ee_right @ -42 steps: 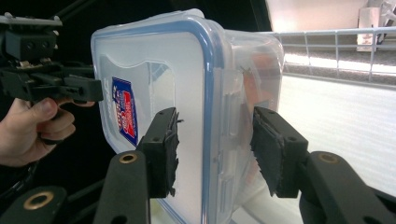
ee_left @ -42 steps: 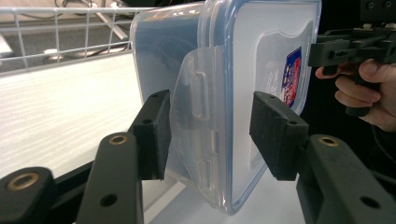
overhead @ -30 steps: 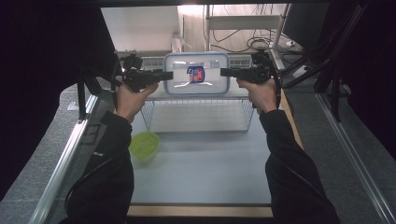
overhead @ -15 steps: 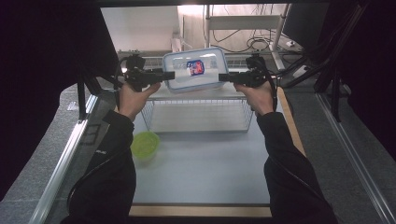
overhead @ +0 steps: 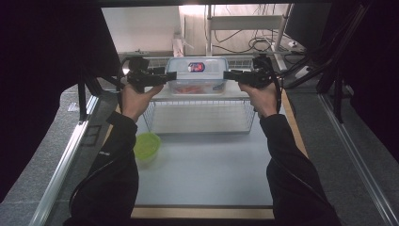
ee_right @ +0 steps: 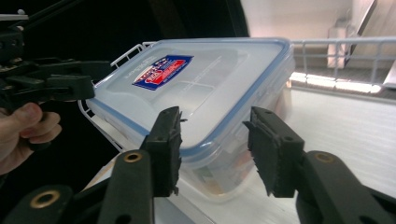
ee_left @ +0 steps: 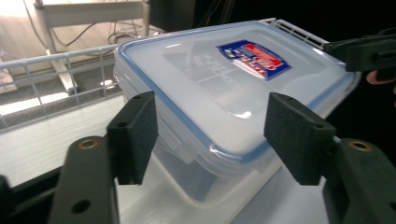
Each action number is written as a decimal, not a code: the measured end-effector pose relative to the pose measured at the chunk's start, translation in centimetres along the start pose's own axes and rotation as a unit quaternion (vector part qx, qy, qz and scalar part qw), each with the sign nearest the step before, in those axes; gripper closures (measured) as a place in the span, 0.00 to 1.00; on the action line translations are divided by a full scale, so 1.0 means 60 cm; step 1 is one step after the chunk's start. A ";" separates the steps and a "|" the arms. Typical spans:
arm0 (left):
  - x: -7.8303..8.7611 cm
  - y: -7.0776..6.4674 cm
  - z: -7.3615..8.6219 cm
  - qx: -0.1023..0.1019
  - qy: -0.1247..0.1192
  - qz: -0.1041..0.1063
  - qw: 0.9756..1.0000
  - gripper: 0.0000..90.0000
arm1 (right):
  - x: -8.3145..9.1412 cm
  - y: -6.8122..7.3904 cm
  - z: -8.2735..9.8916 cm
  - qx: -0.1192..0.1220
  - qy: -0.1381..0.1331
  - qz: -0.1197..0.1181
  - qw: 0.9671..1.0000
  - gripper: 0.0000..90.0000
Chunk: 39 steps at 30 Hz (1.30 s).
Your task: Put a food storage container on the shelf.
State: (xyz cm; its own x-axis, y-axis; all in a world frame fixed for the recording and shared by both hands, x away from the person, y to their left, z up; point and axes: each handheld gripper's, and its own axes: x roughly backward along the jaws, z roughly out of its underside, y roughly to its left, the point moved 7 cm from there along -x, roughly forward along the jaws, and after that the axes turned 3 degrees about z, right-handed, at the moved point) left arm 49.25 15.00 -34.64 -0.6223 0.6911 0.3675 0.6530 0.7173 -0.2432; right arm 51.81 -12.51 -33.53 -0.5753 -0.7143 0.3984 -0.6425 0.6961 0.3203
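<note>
A clear plastic box (overhead: 196, 75) with a blue-rimmed lid and a red-and-blue label rests level on the white top of a wire rack (overhead: 200, 117); something orange shows inside. My left gripper (overhead: 172, 75) is at its left end. In the left gripper view the jaws (ee_left: 217, 135) flank a corner of the box (ee_left: 219, 88), pads clear of it. My right gripper (overhead: 227, 74) is at the right end, and its jaws (ee_right: 212, 144) straddle the near corner of the box (ee_right: 210, 79) with small gaps. Both pairs of jaws have just been closing.
A green lidded bowl (overhead: 147, 146) sits on the grey table (overhead: 207, 174) in front of the rack's left side. White wire rails (ee_left: 56, 70) edge the rack top. Dark curtains and metal frame bars stand at both sides.
The box was tilted with its lid toward the camera between the two grippers; it now lies level on the rack top. The hands have stayed put.
</note>
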 end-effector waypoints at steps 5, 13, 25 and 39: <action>0.029 -0.026 0.033 -0.031 0.005 0.005 0.999 0.76 | 0.032 0.015 0.023 0.070 0.001 0.020 0.997 0.91; 0.000 -0.038 0.061 -0.052 0.047 0.001 0.998 0.98 | 0.000 0.037 0.060 0.112 0.038 0.029 0.993 1.00; -0.032 -0.024 0.054 -0.044 0.061 -0.011 0.997 0.98 | -0.023 0.016 0.051 0.089 0.025 0.052 0.994 1.00; -0.021 -0.054 0.074 -0.066 0.056 0.015 0.996 0.85 | -0.008 0.026 0.059 0.097 0.029 0.044 0.994 0.93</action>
State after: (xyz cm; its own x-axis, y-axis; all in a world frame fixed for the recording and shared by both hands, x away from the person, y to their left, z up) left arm 46.02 12.23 -38.31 -0.5549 0.6918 0.4620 0.7259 0.6740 -0.1373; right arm 49.31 -11.32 -36.28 -0.6066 -0.6426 0.4681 -0.6801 0.7244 0.1131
